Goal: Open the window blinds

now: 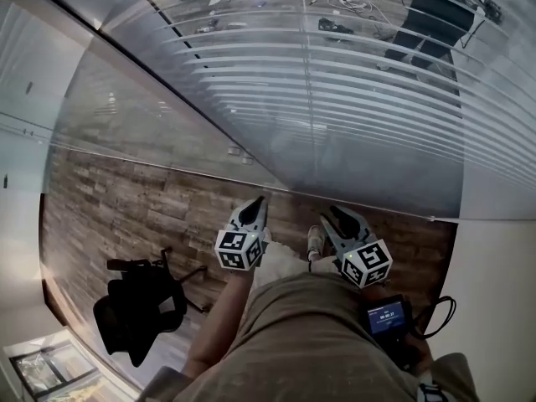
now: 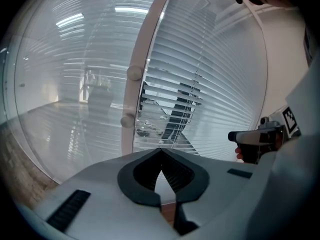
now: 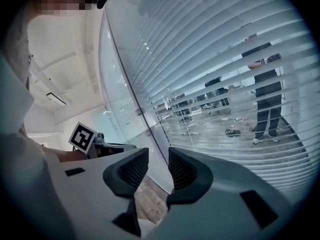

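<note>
Window blinds (image 1: 352, 99) are hanging straight ahead, filling the upper right of the head view. A glass panel (image 1: 142, 115) is running off to their left (a frame post (image 2: 142, 59) is standing between the two in the left gripper view). Left gripper (image 1: 258, 201) and right gripper (image 1: 335, 214) are pointing side by side toward the foot of the blinds, near each other, neither touching the slats. The floor (image 1: 109, 199) is lying below the glass. A chair (image 1: 138, 312) is standing on it, well left of the left gripper. A person (image 3: 264, 99) is standing beyond the blinds, on the far side. A small screen device (image 1: 387, 316) is sitting just behind the right gripper, nearer the wearer.
</note>
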A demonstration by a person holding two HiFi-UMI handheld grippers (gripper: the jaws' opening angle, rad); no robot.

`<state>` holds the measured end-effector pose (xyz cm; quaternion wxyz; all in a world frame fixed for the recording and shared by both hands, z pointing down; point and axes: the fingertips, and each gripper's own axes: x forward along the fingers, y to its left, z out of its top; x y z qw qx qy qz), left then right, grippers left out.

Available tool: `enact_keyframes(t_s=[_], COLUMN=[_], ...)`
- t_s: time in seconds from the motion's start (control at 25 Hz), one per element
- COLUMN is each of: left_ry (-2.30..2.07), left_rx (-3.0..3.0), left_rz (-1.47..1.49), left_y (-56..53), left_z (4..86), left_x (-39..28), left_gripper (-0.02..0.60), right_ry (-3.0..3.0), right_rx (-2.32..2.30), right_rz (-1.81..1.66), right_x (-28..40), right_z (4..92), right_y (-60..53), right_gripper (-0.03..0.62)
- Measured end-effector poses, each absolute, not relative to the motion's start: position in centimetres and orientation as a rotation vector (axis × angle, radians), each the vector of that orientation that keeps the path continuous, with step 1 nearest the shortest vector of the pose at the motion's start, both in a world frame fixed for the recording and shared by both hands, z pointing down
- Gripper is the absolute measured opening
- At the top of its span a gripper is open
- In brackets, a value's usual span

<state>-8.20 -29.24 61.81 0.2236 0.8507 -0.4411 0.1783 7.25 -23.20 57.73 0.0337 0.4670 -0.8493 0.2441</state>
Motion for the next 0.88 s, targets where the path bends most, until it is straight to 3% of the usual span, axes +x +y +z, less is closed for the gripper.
enact_keyframes(t_s=[0.52, 0.88], left_ry=[-1.152, -1.093], left_rx=[2.393, 2.422], left_rz=[0.452, 0.441], left_y=[-26.7, -22.1], left_z=[61.3, 60.1], left_x=[-9.9, -14.1], left_gripper=[0.014, 0.014], right_ry=[-2.593, -2.567], right_rx=[1.499, 1.524], right_rz=[0.672, 0.652], right_x=[5.1, 0.0], right_z=[55.9, 54.4], right_y=[-21.8, -17.4], right_gripper=[0.132, 0.132])
